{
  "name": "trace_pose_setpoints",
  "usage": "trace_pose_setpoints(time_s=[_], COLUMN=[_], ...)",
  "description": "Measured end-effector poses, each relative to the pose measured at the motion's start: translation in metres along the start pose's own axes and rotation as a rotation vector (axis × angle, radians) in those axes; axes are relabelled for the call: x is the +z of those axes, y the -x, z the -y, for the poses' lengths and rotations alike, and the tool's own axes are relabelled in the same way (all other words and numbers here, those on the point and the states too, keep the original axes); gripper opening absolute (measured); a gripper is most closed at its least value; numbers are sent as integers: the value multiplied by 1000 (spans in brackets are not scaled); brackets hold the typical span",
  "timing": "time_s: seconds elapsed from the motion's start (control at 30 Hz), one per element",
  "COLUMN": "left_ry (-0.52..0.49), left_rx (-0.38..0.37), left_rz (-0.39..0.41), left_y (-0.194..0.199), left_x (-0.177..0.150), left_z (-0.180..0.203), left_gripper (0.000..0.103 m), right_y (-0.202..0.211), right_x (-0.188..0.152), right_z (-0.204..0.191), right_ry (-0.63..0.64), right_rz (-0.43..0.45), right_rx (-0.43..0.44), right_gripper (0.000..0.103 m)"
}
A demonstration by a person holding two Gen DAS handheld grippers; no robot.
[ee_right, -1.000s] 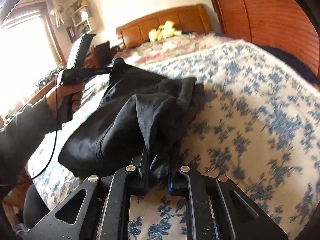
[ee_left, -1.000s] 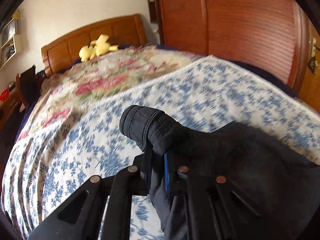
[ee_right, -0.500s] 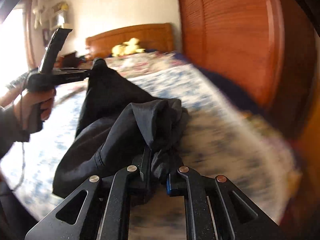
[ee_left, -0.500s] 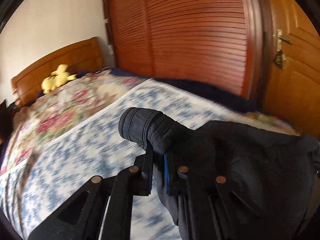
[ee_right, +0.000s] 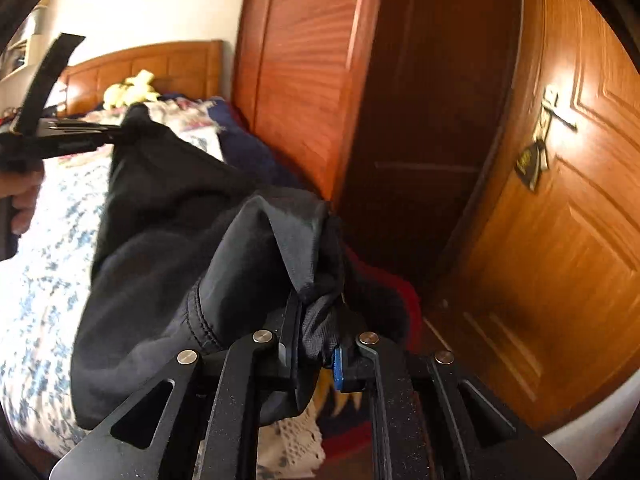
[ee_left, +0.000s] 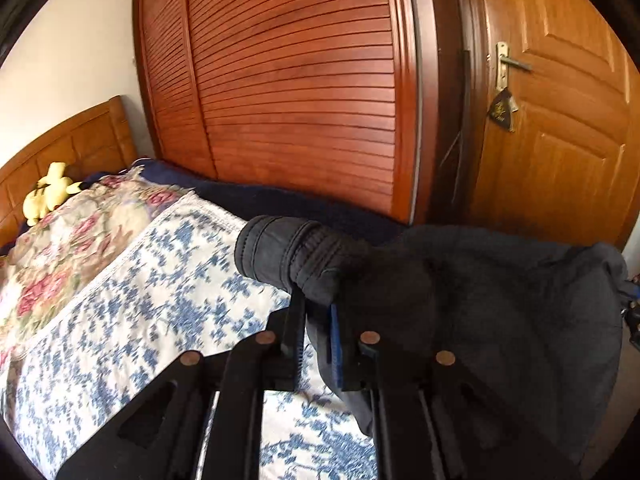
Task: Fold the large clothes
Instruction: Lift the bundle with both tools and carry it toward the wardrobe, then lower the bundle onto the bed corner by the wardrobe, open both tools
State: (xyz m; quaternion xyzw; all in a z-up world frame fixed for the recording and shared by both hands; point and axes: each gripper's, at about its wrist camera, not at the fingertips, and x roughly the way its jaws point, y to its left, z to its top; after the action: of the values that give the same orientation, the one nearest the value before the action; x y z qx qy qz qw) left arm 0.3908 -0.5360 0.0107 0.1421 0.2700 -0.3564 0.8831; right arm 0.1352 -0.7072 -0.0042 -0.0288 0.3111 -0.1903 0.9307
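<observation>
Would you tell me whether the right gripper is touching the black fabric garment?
Touching: the right wrist view shows the right gripper pinching a bunched fold of the black fabric garment between its fingers.

A slatted wardrobe (ee_left: 304,92) fills the upper middle of the left view, a panelled door (ee_left: 560,120) with a lever handle (ee_left: 510,62) at upper right. At left stands a bed (ee_left: 132,292) with a wooden headboard (ee_left: 72,144) against a pale wall (ee_left: 68,52).
</observation>
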Motion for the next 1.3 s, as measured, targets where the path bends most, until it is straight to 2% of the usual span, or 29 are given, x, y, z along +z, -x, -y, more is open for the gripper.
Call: trace_pose_setpoints(time_s=[0.07,0.1,0.13,0.17,0.2,0.33,0.47,0.6,0.7,0.83,0.9,0.97,1.03,1.1,1.3], left_ry=[22,25,18,8,-4,-62,-51,-58,-62,-69,-65,-59,-56,-56,-42], left_rx=[-25,-36,-51,-54,-50,-49,-85,-92,-90,-91,-89,-88,-90,-88,-47], left_rz=[-12,-18,-15,-16,-14,24,62,104,128,171,186,201,215,229,259], left_y=[6,11,19,25,30,70,118,170,201,244,260,275,289,306,347], left_x=[-5,-9,-13,-15,-17,-33,-50,-61,-64,-70,-72,-75,-78,-80,-92], left_z=[-2,-4,-6,-6,-3,1,-1,-3,-7,-6,-7,-7,-5,-4,-10], left_gripper=[12,13,14,14,18,29,32,34,36,38,39,43,53,53,54], right_y=[3,9,15,19,25,43,36,6,-23,-50,-42,-25,-8,12,73], right_x=[-3,-5,-6,-6,-6,2,9,9,2,-22,-24,-21,-15,-3,26], right_z=[4,8,10,16,18,5,-17,-27,-22,3,2,-1,-3,-9,-51], right_ry=[-27,-38,-53,-71,-86,-47,-2,2,8,-84,-72,-82,-89,-71,-40], right_rz=[9,22,39,53,66,110,102,14,-82,-198,-189,-161,-127,-83,23], right_rx=[-43,-63,-75,-82,-76,-41,24,70,28,-10,-54,-36,-17,-18,58], right_gripper=[21,29,44,50,51,51,51,51,51,51,51,51,51,51,51])
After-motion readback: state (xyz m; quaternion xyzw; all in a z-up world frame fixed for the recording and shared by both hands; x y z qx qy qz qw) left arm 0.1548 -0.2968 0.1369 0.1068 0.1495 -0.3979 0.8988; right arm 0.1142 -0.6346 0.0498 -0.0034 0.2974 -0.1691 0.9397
